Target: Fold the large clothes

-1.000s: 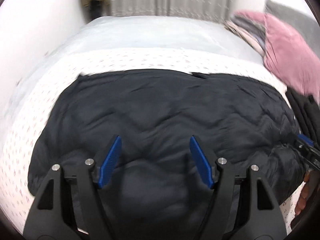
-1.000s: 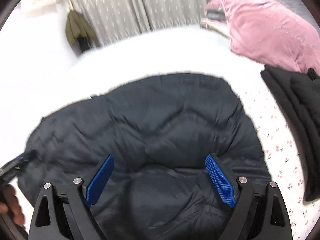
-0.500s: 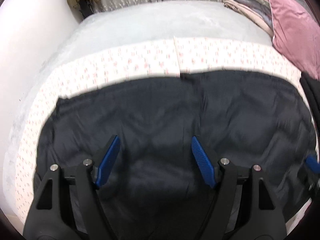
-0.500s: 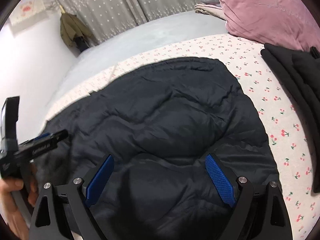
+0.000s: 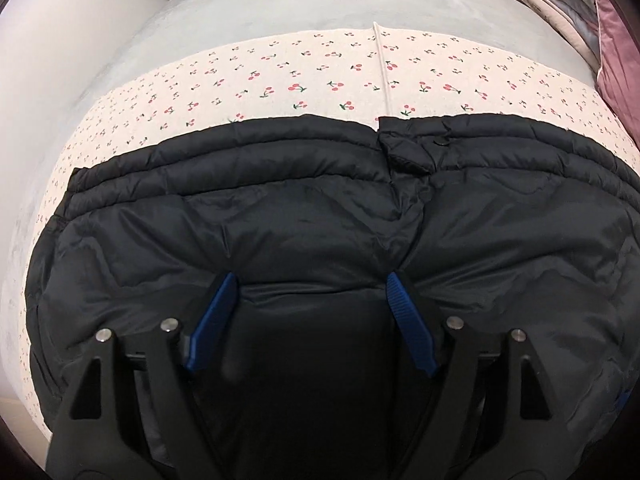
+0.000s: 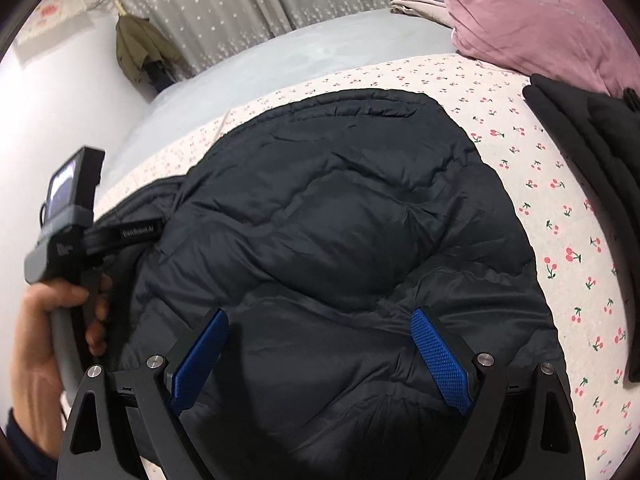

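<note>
A large black puffer jacket (image 5: 320, 208) lies spread on a cherry-print sheet (image 5: 304, 80) on the bed; it also shows in the right wrist view (image 6: 340, 220). Its hem with a snap flap faces away from me. My left gripper (image 5: 310, 280) is open, its blue fingertips pressed down onto the jacket's near part, with nothing between them. My right gripper (image 6: 320, 316) is open and empty, hovering low over the jacket's right part. The left tool and the hand holding it (image 6: 68, 240) show at the left edge of the right wrist view.
A pink pillow (image 6: 540, 16) and folded linens (image 5: 548, 4) lie at the far right. A folded black garment (image 6: 592, 152) lies on the sheet right of the jacket. A grey blanket (image 5: 320, 4) covers the far bed. A wall (image 5: 60, 40) is at left.
Both grippers have dropped lower and closer to the jacket. The left gripper has tilted down and its fingertips now touch the fabric. Both stay open.
</note>
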Motion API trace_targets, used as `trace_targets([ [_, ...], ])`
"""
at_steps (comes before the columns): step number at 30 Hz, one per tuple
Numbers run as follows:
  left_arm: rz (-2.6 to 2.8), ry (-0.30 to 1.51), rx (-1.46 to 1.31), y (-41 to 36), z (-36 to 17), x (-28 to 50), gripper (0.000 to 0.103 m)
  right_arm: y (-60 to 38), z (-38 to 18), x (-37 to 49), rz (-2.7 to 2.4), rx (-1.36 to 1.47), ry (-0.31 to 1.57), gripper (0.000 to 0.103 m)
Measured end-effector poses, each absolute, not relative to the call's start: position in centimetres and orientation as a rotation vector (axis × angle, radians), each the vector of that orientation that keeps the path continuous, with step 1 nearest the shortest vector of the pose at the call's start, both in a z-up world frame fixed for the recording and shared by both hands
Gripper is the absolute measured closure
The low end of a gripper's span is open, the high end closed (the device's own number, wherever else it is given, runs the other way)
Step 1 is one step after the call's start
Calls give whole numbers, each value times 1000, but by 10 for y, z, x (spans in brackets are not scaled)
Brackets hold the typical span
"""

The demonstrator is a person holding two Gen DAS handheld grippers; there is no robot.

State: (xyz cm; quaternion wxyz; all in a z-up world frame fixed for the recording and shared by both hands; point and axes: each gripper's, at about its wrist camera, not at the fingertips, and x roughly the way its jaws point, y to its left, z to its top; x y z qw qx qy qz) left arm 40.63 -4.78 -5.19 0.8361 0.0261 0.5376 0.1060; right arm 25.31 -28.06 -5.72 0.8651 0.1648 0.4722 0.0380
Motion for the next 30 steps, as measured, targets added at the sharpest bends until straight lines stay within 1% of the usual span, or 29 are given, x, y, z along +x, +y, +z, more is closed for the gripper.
trace_targets([
  [4,198,1137,54,-48,-34,401,25,-280,-59,251,75,343,993,10],
  [9,122,1080,39,-47,-9,352,25,-290,-53,248,84,409,973,10],
  [12,85,1073,25,-50,-14,325,25,-292,-51,247,89,420,971,10],
  [16,112,1078,75,-57,-41,328,23,-288,-53,247,95,412,978,10],
  [19,126,1082,79,-60,-41,330,23,-286,-56,247,95,382,982,10],
  [22,108,1080,54,-55,-27,321,23,-289,-55,242,88,395,977,10],
  [26,104,995,13,-38,-1,276,23,-307,-44,228,83,480,933,10],
  [30,45,946,-18,-34,1,228,23,-327,-35,209,60,545,884,10],
])
